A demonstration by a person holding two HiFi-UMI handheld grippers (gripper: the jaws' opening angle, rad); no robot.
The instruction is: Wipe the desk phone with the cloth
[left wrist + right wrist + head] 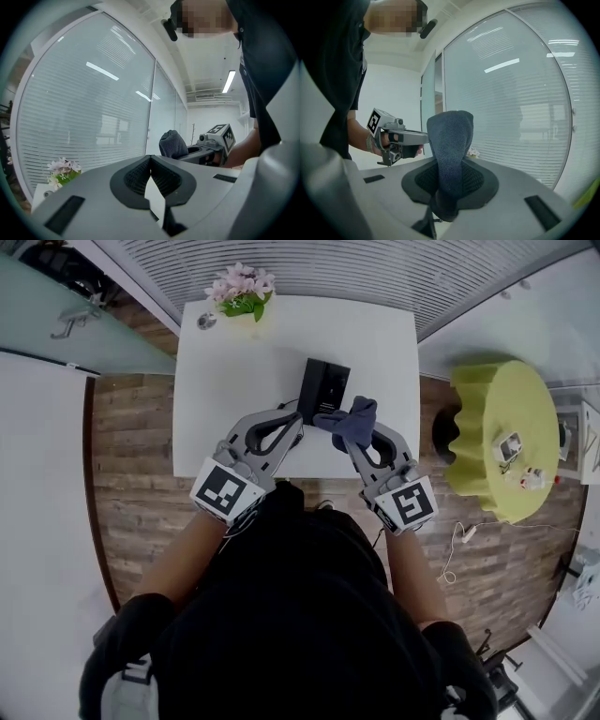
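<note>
A black desk phone [323, 388] lies on the white table [234, 381], near its front middle. My right gripper [356, 434] is shut on a dark blue cloth [349, 420], which bunches over the phone's front right corner. In the right gripper view the cloth [450, 150] stands up from between the jaws. My left gripper [295, 420] sits just left of the phone's front edge. Its pads meet at their tips with nothing between them [150, 158]. The left gripper view also shows the cloth [172, 143]. The phone shows in neither gripper view.
A pot of pink flowers [242, 289] and a small round object [205, 322] stand at the table's far left corner. A lime-green round table [497, 437] with small items stands to the right. A blinds-covered glass wall [93, 117] lies beyond the table.
</note>
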